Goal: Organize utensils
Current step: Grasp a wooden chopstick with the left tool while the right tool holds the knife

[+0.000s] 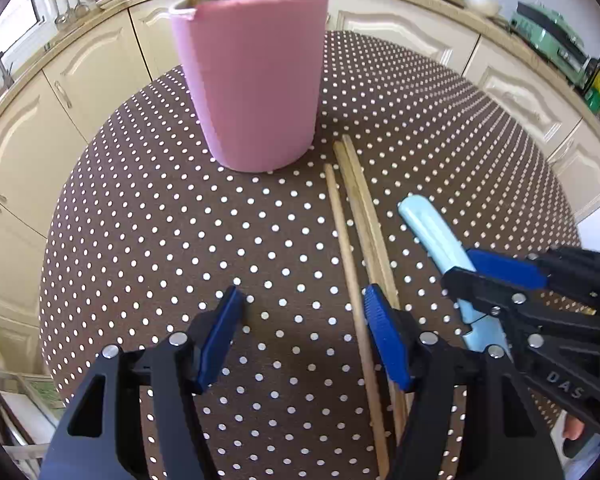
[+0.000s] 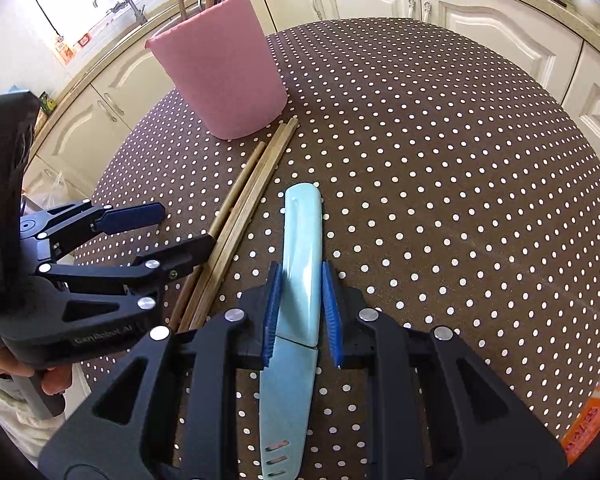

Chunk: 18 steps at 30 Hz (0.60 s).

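Three wooden chopsticks (image 1: 358, 240) lie on the dotted surface (image 1: 180, 240) beside the pink holder (image 1: 252, 80): light, stiff, prone to roll, best pinched mid-length. Left hand-held gripper (image 1: 304, 332) hangs open, empty; right hand-held gripper (image 2: 300, 312) clamps the pale-blue knife (image 2: 300, 264) at its smooth handle.

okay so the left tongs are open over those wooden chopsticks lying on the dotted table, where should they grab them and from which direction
Grip the wooden chopsticks around mid-length, coming down from above with the left tongs straddling them crosswise. They lie flat and bunched side by side, so a squeeze across probably gathers them all. The middle is clear of the pink holder and the light blue knife.
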Motion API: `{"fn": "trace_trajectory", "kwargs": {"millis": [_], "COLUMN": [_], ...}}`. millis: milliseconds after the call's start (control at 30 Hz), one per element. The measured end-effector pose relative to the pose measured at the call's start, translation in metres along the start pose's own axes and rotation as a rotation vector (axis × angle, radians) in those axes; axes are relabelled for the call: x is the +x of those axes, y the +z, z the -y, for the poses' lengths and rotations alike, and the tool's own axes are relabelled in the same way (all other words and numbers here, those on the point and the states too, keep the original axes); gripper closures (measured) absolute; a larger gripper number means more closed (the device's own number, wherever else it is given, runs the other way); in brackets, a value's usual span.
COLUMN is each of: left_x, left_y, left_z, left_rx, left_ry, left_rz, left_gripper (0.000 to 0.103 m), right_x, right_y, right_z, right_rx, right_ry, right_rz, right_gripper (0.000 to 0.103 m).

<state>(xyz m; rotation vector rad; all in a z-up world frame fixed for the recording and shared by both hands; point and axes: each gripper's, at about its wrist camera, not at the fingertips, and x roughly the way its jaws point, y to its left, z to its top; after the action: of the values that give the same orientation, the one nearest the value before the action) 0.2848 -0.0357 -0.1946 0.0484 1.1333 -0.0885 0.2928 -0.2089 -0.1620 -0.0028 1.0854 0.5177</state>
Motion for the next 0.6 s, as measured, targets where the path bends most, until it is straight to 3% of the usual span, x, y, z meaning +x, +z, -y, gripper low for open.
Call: {"fn": "trace_trajectory", "kwargs": {"millis": [267, 467, 600], "left_x": [0.003, -0.002, -0.004], "left_y": [0.002, -0.003, -0.004], "left_z": [0.005, -0.004, -0.006], "left_rx": [0.008, -0.005, -0.01], "left_ry": [0.022, 0.018, 0.006], "left_rz": [0.013, 0.026, 0.031], "left_gripper": [0.045, 0.067, 0.089], "right_x": [0.004, 0.008, 0.012], "right_y": [0.002, 0.003, 0.006], "right_z": [-0.004, -0.012, -0.021], "right_rx": [-0.008, -0.031, -0.052], "right_ry": [-0.015, -0.049, -0.08], "right_rz": [-0.009, -0.028, -0.048], "right_gripper": [0.082, 0.082, 0.082]}}
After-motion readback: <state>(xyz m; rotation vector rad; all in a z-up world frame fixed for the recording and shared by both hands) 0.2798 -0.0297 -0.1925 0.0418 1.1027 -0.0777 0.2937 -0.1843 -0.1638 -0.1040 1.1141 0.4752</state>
